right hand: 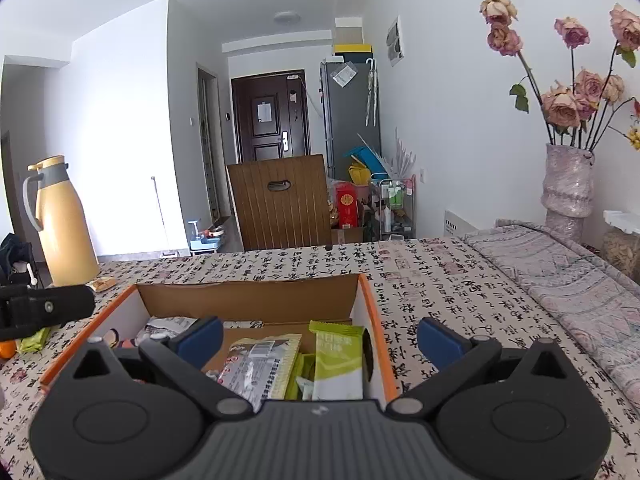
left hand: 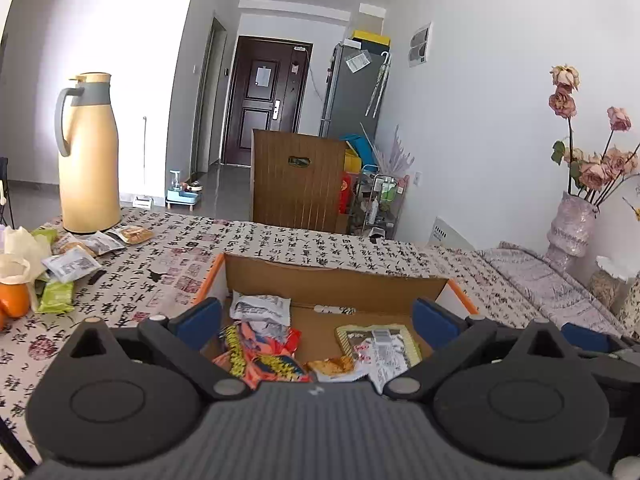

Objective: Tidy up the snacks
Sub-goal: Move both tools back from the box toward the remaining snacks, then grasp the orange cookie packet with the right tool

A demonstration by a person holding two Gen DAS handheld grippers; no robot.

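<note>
Loose snacks [left hand: 72,264]: several packets are seen lying on the patterned tablecloth [left hand: 280,240] at the far left, in front of the yellow thermos [left hand: 89,152], well apart from the box.
Orange fruit [left hand: 14,300]: seen at the left edge, beside a green packet [left hand: 56,296].
Left gripper [left hand: 316,322]: held above the near side of the cardboard box [left hand: 336,284]; its blue-padded jaws are spread wide and nothing is gripped.
Box contents, left view: a white-grey packet [left hand: 260,308], an orange and yellow packet [left hand: 260,354] and a green-edged packet [left hand: 380,346] are seen on the box floor.
Right gripper [right hand: 320,342]: held over the right wall of the same box [right hand: 376,344]; its jaws are released and empty.
Box contents, right view: a green bar packet [right hand: 338,356] is propped upright against the right wall, touching a flat grey-labelled packet [right hand: 264,364].
Vase of dried roses [right hand: 568,184]: seen at the far right, on a grey cloth [right hand: 560,280].
</note>
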